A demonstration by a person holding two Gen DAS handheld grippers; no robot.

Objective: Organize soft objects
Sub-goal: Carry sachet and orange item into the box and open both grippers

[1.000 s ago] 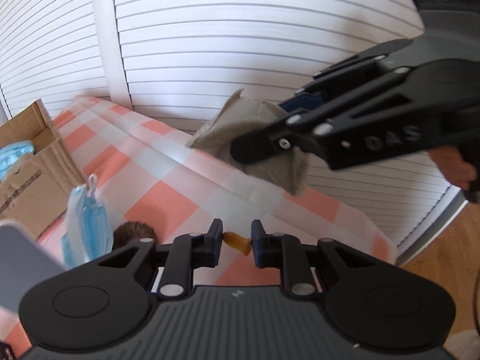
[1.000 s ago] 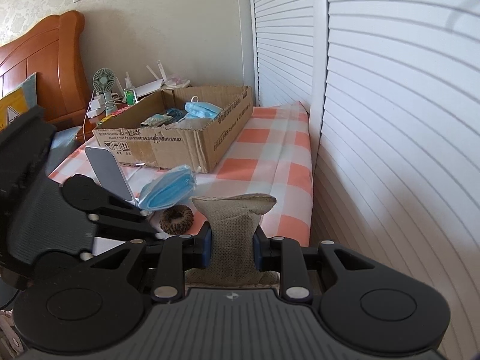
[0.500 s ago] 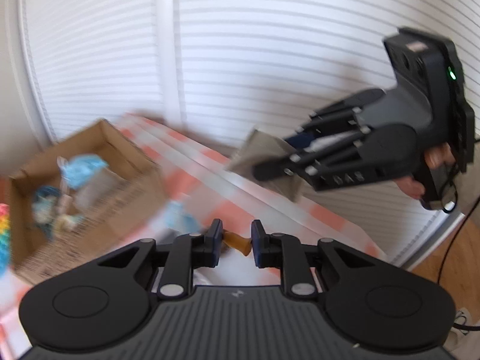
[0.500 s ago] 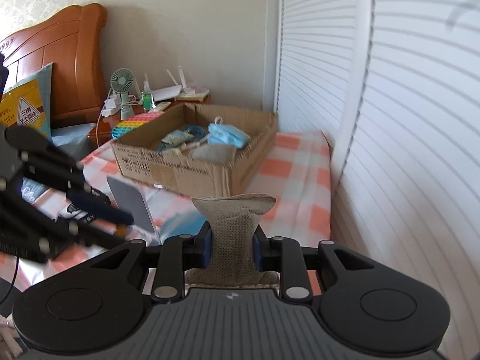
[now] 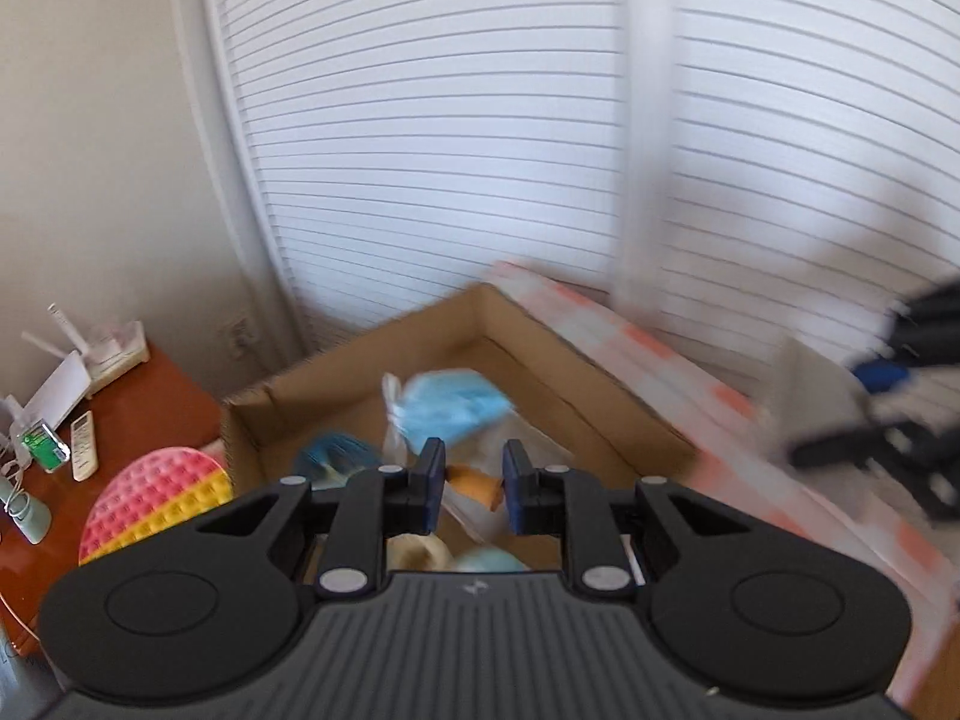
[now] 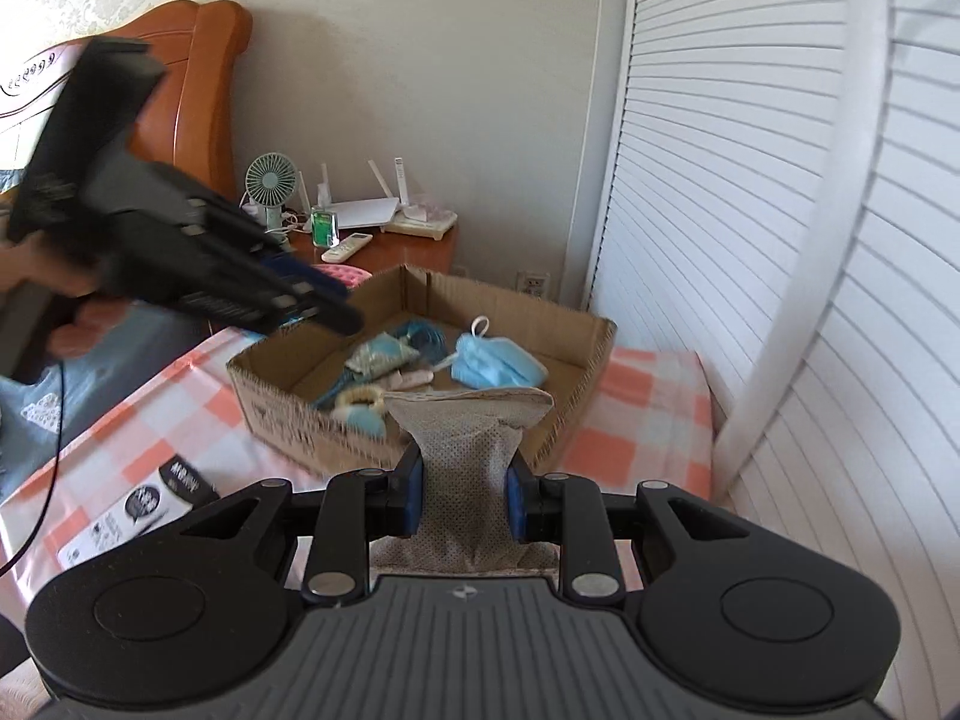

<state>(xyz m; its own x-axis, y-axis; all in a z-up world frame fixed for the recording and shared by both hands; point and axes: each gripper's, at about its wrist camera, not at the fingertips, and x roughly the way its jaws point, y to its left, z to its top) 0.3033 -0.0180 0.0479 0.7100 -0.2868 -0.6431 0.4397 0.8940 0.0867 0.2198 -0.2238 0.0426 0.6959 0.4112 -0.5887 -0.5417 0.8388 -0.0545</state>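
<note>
The left tool (image 5: 467, 487) is over the open brown cardboard box (image 5: 288, 396), and it grasps a small soft orange piece (image 5: 474, 482) between its pads; what the piece is I cannot tell. The right tool (image 6: 463, 495) is clenched on a grey-beige perforated fabric pouch (image 6: 468, 450), which is in the air before the box, at 6 o'clock from it in the right wrist view. In the box already lie a folded light blue face mask (image 6: 498, 360) and some other small soft things. The risk, I think, is a release too near the low box wall: the orange piece is light and can fall on the orange-and-white checked cloth surface (image 6: 648, 402). Also both tools go to the same box and can collide. The pouch is held at its narrow neck, so it can slip if it swings.
</note>
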